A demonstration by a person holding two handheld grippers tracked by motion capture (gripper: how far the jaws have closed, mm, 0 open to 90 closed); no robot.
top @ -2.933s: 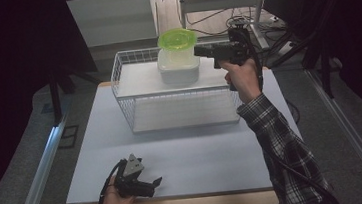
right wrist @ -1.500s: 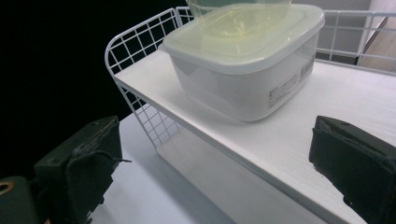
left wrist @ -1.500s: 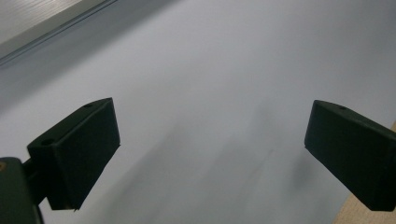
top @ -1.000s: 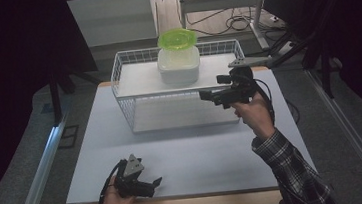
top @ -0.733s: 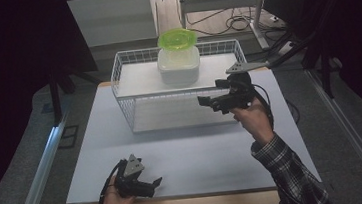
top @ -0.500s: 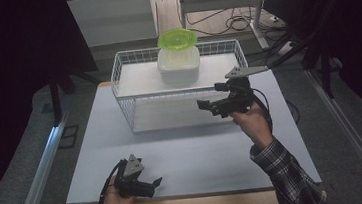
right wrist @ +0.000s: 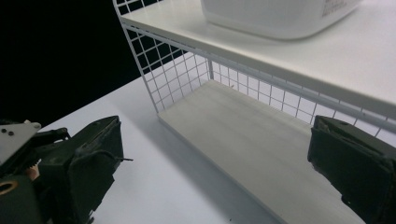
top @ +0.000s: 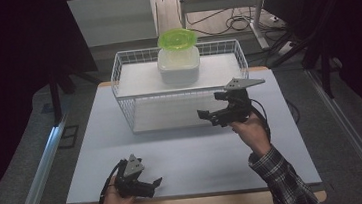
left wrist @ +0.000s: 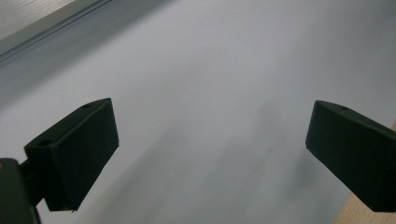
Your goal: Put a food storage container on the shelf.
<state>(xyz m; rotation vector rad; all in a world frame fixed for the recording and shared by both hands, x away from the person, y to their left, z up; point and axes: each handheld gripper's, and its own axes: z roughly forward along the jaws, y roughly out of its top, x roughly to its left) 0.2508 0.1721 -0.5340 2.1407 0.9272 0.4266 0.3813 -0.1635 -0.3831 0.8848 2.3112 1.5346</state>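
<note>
One white wire rack [top: 132, 86] stands on the pale table [top: 189, 156], dark curtains [top: 10, 73] around.

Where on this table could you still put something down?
Bare mat lies between the left tongs and right tongs. The wire rack's lower shelf is free too. Its top is taken mid-way by the green-lidded container.

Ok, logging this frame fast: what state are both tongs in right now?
Left tongs: open, holding nothing, over the white table.
Right tongs: open, holding nothing, in front of the wire rack.
</note>
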